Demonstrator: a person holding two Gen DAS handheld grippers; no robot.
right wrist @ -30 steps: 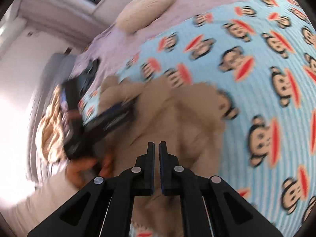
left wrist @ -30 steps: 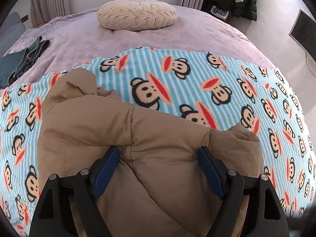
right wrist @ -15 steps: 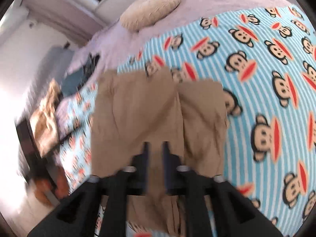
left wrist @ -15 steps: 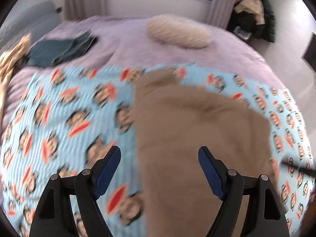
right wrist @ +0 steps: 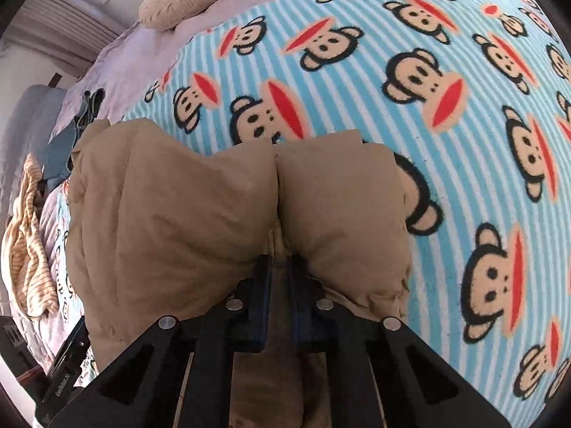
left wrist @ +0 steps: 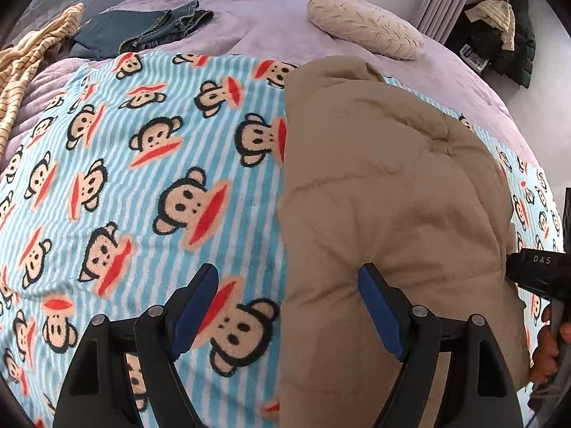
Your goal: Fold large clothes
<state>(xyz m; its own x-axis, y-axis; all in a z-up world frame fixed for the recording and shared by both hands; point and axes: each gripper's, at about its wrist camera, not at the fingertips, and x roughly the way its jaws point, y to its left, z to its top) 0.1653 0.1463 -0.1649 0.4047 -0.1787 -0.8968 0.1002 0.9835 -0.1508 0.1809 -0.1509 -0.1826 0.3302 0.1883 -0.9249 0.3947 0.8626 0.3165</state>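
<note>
A tan padded jacket [left wrist: 385,192] lies folded into a long bundle on the blue striped monkey-print blanket [left wrist: 150,164]. My left gripper [left wrist: 289,306] is open and empty, straddling the jacket's left edge near its close end. In the right wrist view the jacket [right wrist: 200,210] fills the lower left. My right gripper [right wrist: 280,278] is shut on a fold of the jacket, with fabric bulging on both sides of the fingers [right wrist: 262,285]. The right gripper's body [left wrist: 539,274] shows at the right edge of the left wrist view.
A cream round cushion [left wrist: 360,28] lies on the purple bedspread [left wrist: 249,18] at the back. Folded dark jeans [left wrist: 150,25] and a yellow striped garment [left wrist: 32,57] lie at the back left. Dark coats [left wrist: 503,28] are piled beyond the bed at the far right.
My left gripper has swung left off the jacket, staying open. My right gripper has moved down into the jacket and now pinches a fold of it.
</note>
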